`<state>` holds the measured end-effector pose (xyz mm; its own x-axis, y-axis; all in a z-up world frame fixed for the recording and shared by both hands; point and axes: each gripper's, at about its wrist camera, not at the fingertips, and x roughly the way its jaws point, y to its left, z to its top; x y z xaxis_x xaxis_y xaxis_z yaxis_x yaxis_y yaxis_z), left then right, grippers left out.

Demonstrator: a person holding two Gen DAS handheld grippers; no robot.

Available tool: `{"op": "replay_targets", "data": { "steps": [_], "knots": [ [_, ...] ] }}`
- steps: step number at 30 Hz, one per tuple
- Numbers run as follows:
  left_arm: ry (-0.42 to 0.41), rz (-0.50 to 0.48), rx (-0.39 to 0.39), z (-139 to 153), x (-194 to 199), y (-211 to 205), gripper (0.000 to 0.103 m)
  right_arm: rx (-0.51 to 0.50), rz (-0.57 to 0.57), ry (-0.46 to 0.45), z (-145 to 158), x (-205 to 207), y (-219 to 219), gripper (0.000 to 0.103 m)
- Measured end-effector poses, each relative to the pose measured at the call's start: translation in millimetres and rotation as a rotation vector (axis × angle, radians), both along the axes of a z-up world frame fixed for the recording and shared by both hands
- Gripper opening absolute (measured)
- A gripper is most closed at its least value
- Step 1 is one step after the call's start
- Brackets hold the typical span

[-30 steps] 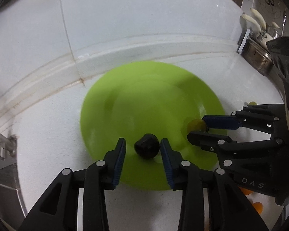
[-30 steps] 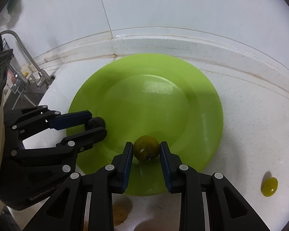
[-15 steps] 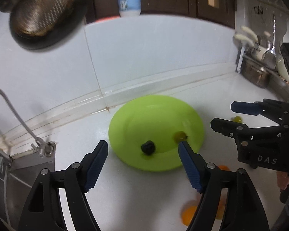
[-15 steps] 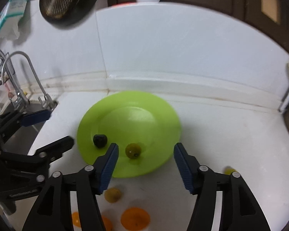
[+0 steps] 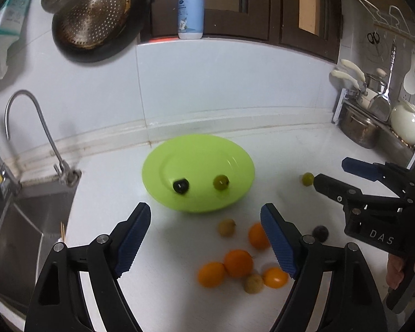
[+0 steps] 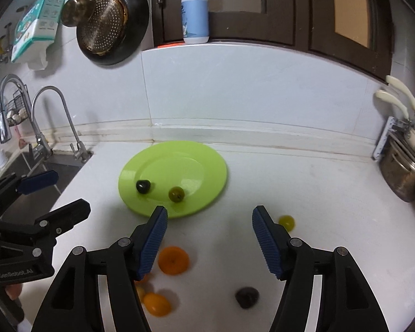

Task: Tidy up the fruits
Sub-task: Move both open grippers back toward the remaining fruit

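A green plate (image 5: pixel 202 155) (image 6: pixel 179 155) lies on the white counter and holds a black fruit (image 5: pixel 180 185) (image 6: pixel 143 186) and a green fruit (image 5: pixel 220 182) (image 6: pixel 176 193). My left gripper (image 5: pixel 205 210) (image 6: pixel 70 191) hovers above the plate's near rim, its jaws opening with nothing between them. The right gripper (image 6: pixel 210 211) (image 5: pixel 330 170) stands open and empty beside it. Several oranges (image 5: pixel 238 262) (image 6: pixel 173 260), two brownish fruits (image 5: pixel 226 227), a dark fruit (image 5: pixel 320 232) (image 6: pixel 246 297) and a loose green fruit (image 5: pixel 307 179) (image 6: pixel 286 222) lie on the counter.
A sink (image 5: pixel 19 221) with a curved faucet (image 5: pixel 41 127) is at the left. Steel pots (image 5: pixel 359 130) and utensils crowd the right end. A soap bottle (image 5: pixel 191 13) stands on the ledge, and a colander (image 5: pixel 94 19) hangs on the tiled wall behind.
Both grippers let go of their fruits on the plate, spread their jaws, and pulled back and up. The black and green fruits stay on the plate.
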<state>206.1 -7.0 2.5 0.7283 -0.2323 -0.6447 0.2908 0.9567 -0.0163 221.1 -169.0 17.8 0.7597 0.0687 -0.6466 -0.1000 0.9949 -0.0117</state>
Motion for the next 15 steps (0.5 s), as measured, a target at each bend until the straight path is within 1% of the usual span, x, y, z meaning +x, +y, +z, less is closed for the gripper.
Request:
{"op": "replay_targets", "data": {
  "steps": [7, 13, 15],
  "knots": [
    [-0.016, 0.024, 0.015, -9.6, -35.2, -16.0, 0.082, 0.001, -0.01, 0.015, -11.7, -28.0, -23.4, 0.064],
    [-0.028, 0.045, 0.033, -19.7, -51.0, -24.2, 0.082, 0.001, -0.011, 0.048, -27.5, -44.7, -35.5, 0.064],
    [-0.023, 0.059, 0.047, -26.3, -54.0, -27.2, 0.082, -0.019, -0.016, 0.055, -33.2, -50.5, -39.0, 0.064]
  ]
}}
